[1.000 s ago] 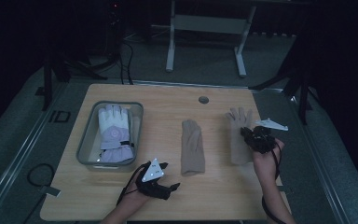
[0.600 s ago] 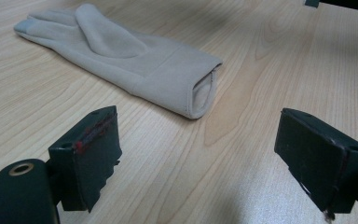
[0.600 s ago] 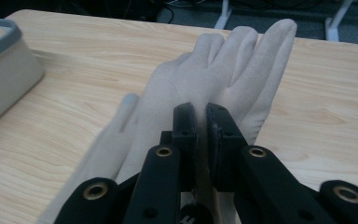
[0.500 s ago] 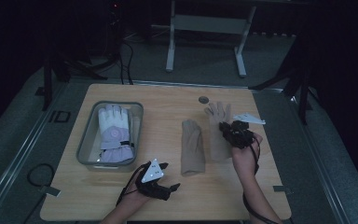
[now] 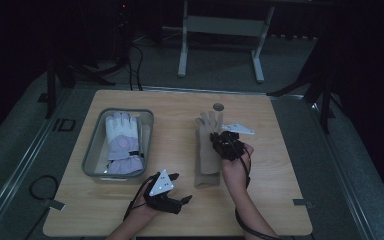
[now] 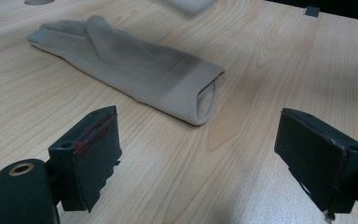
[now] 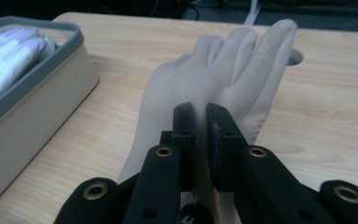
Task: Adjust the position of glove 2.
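A beige glove is pinched in my shut right gripper, fingers pointing away from me. In the high view that right gripper holds it over the middle of the table, just above and overlapping a second beige glove. This second glove lies flat on the wood, cuff towards my left gripper. My left gripper rests near the front edge with its jaws wide open and nothing between them.
A grey-rimmed bin at the left holds a white and lavender glove; the bin stands close on the left of the held glove. A round hole sits in the tabletop behind the gloves.
My right gripper has carried its beige glove leftward from the right side of the table until it overlaps the middle glove. The left gripper has stayed put.
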A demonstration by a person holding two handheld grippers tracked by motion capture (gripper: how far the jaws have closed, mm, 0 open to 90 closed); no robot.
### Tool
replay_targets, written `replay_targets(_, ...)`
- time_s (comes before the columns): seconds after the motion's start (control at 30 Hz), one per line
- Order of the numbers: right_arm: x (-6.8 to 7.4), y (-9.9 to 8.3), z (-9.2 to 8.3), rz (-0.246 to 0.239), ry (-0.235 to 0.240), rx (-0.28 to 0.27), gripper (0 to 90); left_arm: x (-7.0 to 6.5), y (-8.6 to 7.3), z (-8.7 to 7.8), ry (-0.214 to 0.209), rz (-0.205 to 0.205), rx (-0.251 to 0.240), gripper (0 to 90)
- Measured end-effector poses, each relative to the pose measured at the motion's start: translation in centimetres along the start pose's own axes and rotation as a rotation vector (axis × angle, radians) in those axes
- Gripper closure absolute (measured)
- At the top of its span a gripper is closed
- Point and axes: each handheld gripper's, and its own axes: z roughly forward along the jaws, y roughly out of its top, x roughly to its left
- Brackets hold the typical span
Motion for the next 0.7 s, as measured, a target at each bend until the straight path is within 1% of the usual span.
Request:
replay_targets(0.03,0.2,-0.2,0.3,0.003,0.002,0.008,82.5,0.0,0.0,0.0,0.002,0.002,0.0,14.3)
replay_targets(0.1,0.4,-0.7,0.9,0.001,-0.012,0.017,82.5,0.0,0.0,-0.1,0.0,0.0,-0.002,14.3)
replay_targets(0.13,0.4,-0.9,1.2,0.007,-0.009,0.024,82.5,-0.1,0.0,-0.1,0.0,0.001,-0.004,14.3)
replay_targets(0.2,0.4,-1.4,1.7,0.01,-0.024,0.03,82.4,-0.1,0.0,-0.1,-0.001,0.001,-0.003,14.3)
replay_targets(0.27,0.3,-2.0,2.5,0.026,-0.026,0.05,82.4,-0.1,0.0,0.0,-0.001,0.003,-0.001,14.3)
replay_targets(0.3,0.3,-2.3,2.8,0.019,-0.033,0.06,82.4,-0.1,0.0,0.0,-0.001,0.004,-0.002,14.3)
replay_targets(0.37,0.1,-2.9,3.3,0.036,-0.025,0.08,82.3,-0.2,0.0,0.0,-0.003,0.003,-0.004,14.3)
replay_targets(0.5,-0.2,-4.2,4.1,0.047,-0.032,0.118,82.0,-0.1,0.0,0.0,-0.003,0.004,0.001,14.3)
replay_targets(0.53,-0.2,-4.4,4.3,0.042,-0.038,0.123,81.9,-0.1,0.0,0.0,-0.001,0.005,0.001,14.3)
replay_targets(0.63,-0.3,-5.0,4.8,0.045,-0.032,0.148,81.1,-0.1,0.0,0.0,-0.003,0.003,0.002,14.3)
replay_targets(0.67,-0.3,-5.1,5.0,0.043,-0.031,0.149,80.8,-0.1,0.0,0.1,-0.004,0.004,0.001,14.3)
replay_targets(0.7,-0.2,-5.2,5.0,0.052,-0.027,0.15,80.5,-0.2,0.0,0.1,-0.005,0.003,0.0,14.3)
